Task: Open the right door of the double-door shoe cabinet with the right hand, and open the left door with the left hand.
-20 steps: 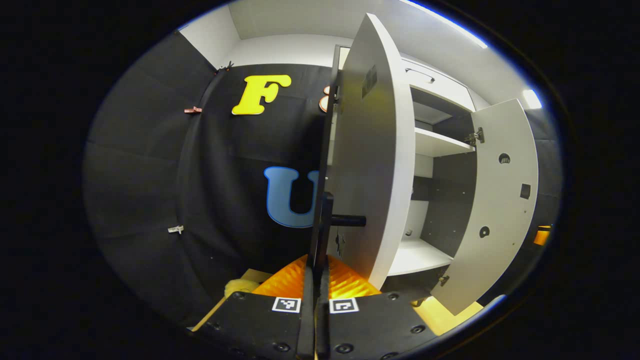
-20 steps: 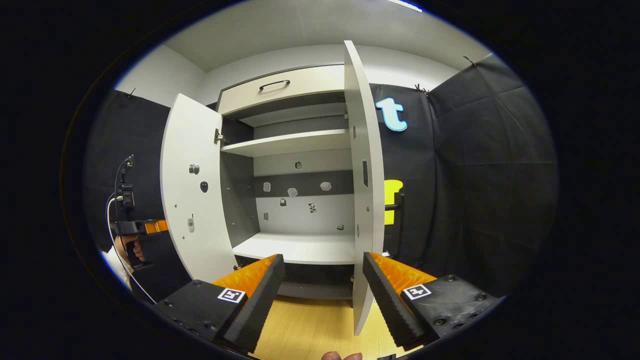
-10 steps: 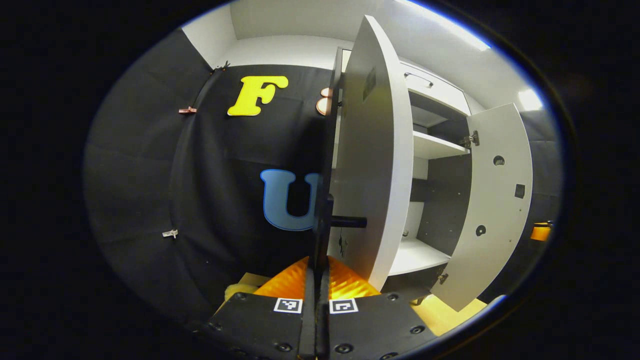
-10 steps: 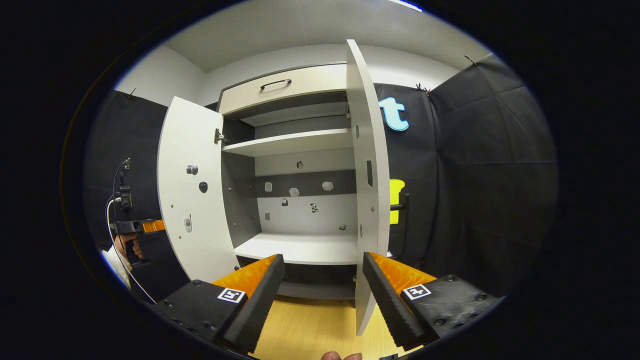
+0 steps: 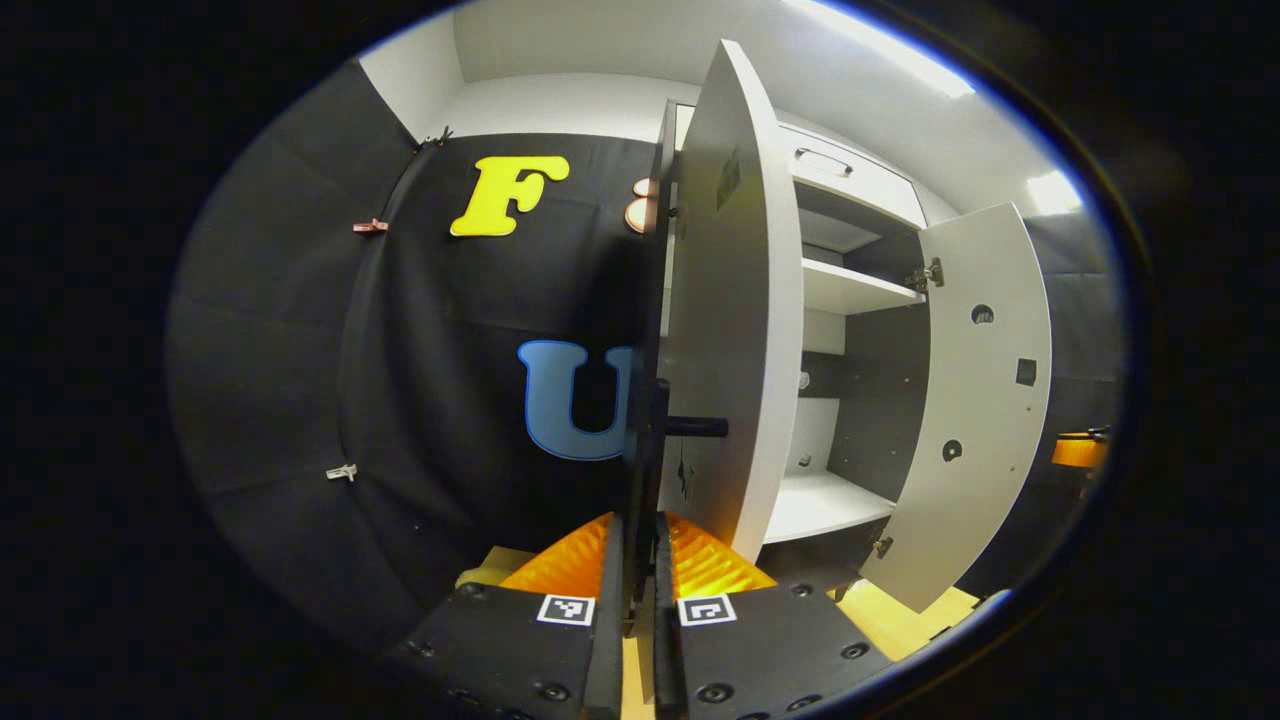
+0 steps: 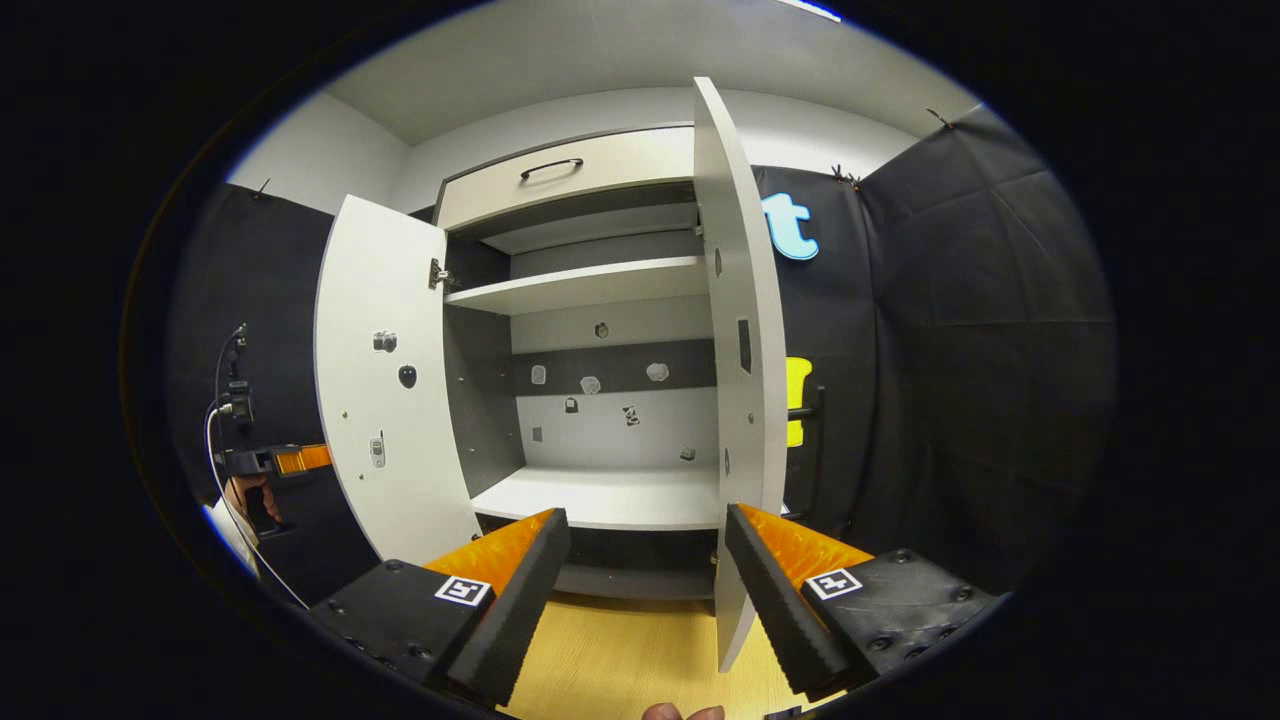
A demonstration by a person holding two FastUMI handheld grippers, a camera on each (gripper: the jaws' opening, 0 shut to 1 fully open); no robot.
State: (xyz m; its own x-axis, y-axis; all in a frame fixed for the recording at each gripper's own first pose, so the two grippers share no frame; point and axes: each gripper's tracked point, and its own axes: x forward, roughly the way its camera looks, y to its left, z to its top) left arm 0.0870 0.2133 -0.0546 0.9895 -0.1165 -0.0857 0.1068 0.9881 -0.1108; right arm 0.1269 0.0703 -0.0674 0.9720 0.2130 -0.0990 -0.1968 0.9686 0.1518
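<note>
The white shoe cabinet (image 6: 590, 285) stands with both doors swung out. In the left gripper view the left door (image 5: 735, 330) is edge-on just ahead, its black bar handle (image 5: 648, 450) running down between my left gripper's (image 5: 638, 525) fingers, which stand a narrow gap apart. The right door (image 5: 985, 400) hangs open farther right. In the right gripper view my right gripper (image 6: 647, 520) is open and holds nothing, low in front of the cabinet, with the right door (image 6: 745, 350) edge-on just beyond its right finger. The left door (image 6: 385, 380) is at the left, the other gripper (image 6: 275, 460) and a hand behind it.
A closed drawer with a dark handle (image 6: 550, 168) tops the cabinet. Black cloth walls close in on both sides. Light wooden floor (image 6: 620, 660) lies below the grippers. A cable (image 6: 213, 440) hangs by the far hand. Small stickers dot the cabinet's back panel.
My left gripper's fingers, pressed together on the handle before, now show a narrow gap. The right door has swung slightly wider. The right gripper has stayed put.
</note>
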